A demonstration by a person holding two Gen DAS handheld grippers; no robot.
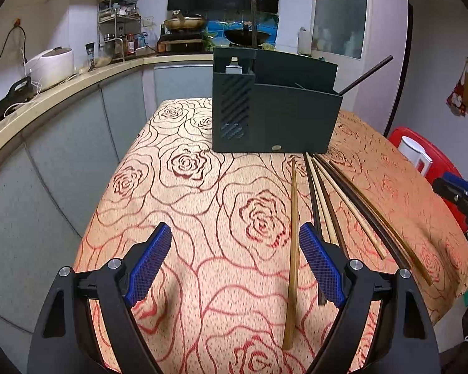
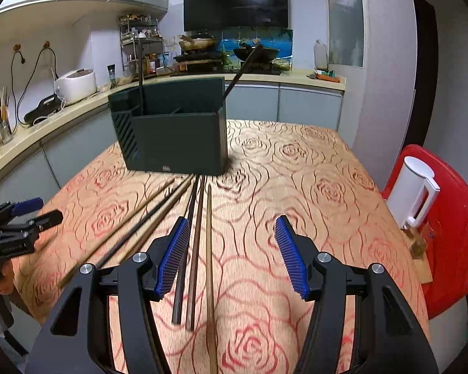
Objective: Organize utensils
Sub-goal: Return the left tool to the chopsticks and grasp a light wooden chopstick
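Note:
A dark green utensil holder (image 1: 274, 106) (image 2: 174, 134) stands at the far end of the rose-patterned table, with two dark chopsticks (image 1: 366, 74) (image 2: 241, 71) sticking out of it. Several loose chopsticks (image 1: 333, 199) (image 2: 196, 227), light and dark, lie fanned on the cloth in front of it. One light brown chopstick (image 1: 293, 243) lies between the fingers of my left gripper (image 1: 235, 243), which is open above the cloth. My right gripper (image 2: 231, 243) is open too, over a brown chopstick (image 2: 209, 265), with two dark ones by its left finger. Neither gripper holds anything.
The tablecloth (image 1: 202, 205) (image 2: 312, 187) covers the whole table. A red plastic chair (image 2: 452, 218) with a white kettle (image 2: 413, 196) stands at the right. A kitchen counter (image 1: 62, 93) with a rice cooker (image 1: 51, 65) runs along the left and behind.

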